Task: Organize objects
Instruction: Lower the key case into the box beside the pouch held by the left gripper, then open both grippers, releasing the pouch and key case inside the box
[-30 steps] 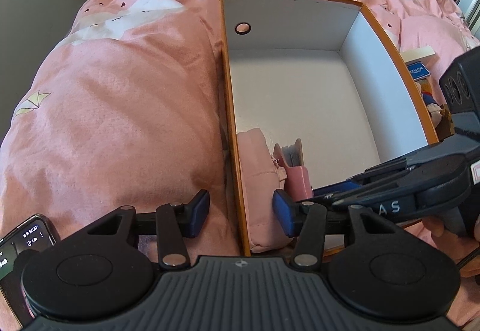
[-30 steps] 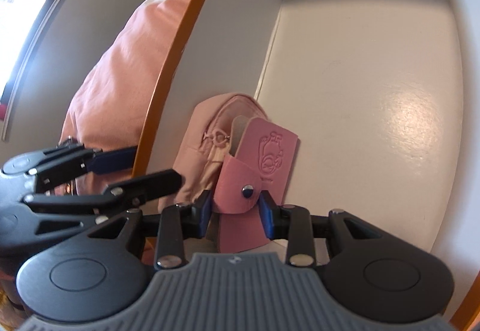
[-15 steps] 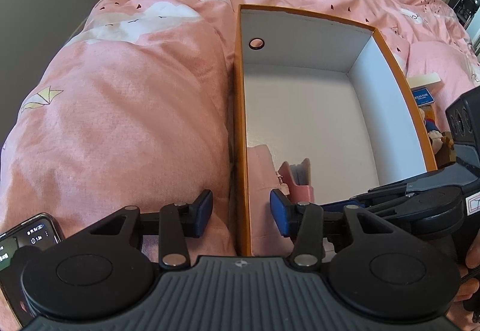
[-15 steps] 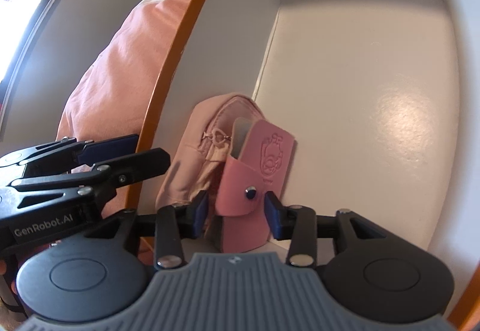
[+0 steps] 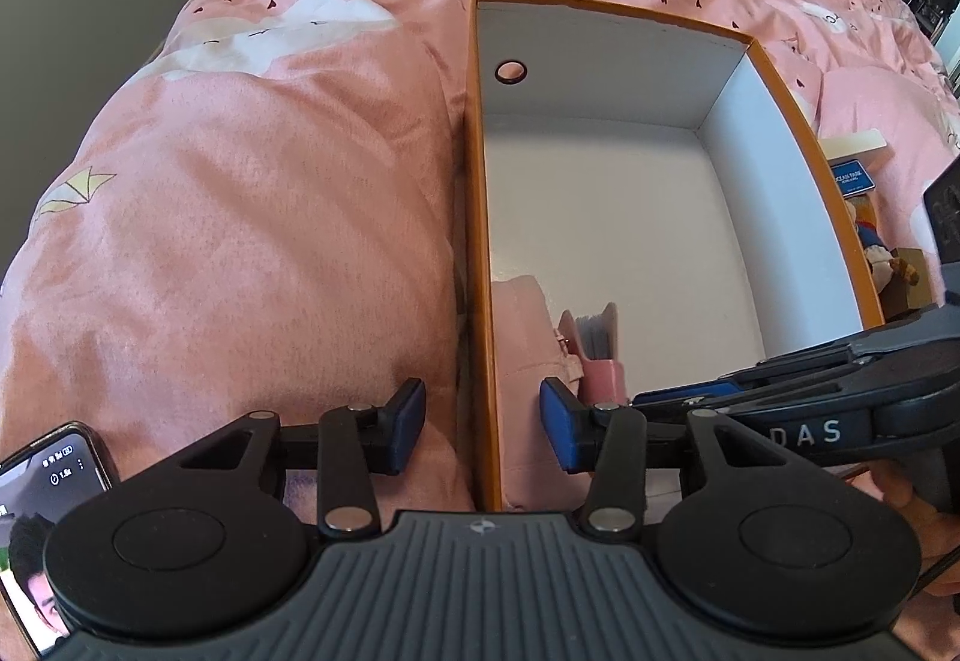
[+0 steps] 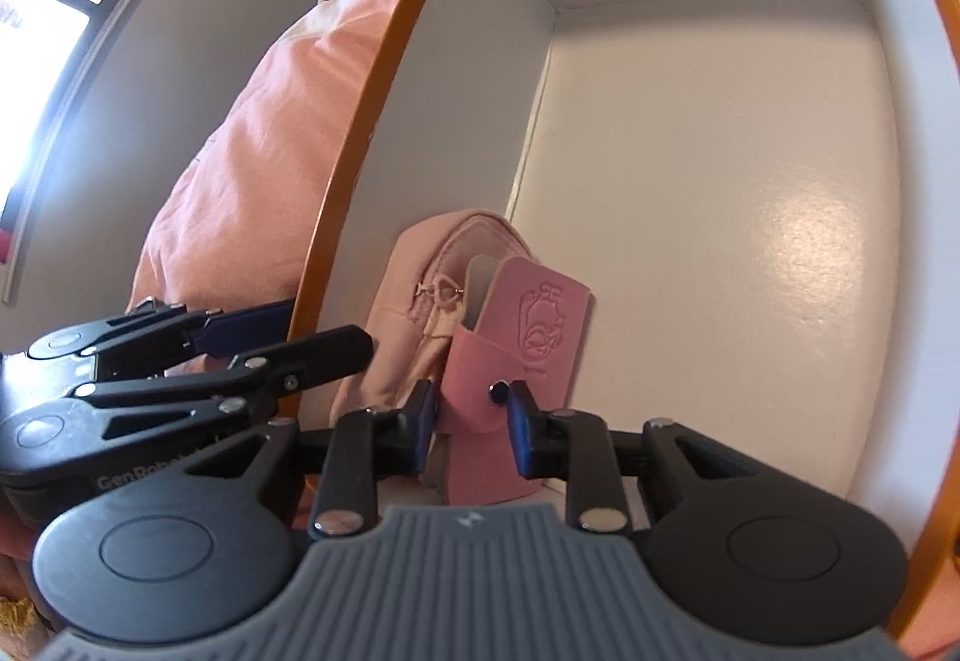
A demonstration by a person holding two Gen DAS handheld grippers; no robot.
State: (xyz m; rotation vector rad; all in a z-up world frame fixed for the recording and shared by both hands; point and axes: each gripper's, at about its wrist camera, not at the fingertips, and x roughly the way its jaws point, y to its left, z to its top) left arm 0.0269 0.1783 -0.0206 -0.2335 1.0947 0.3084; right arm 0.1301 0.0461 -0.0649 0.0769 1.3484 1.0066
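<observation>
An orange box with a white inside lies on the pink bed. In its near left corner a light pink pouch leans on the wall, and a pink card case stands against it. My right gripper is inside the box, its jaws open a little on either side of the case, which stands free. My left gripper is open and astride the box's left wall. The case top and the right gripper also show in the left wrist view.
A pink duvet rises high left of the box. A phone is at the lower left. A blue card and small toys lie right of the box. The box's far floor is bare.
My right gripper has opened off the pink card case, which now stands against the pouch. Both grippers have drawn back a little.
</observation>
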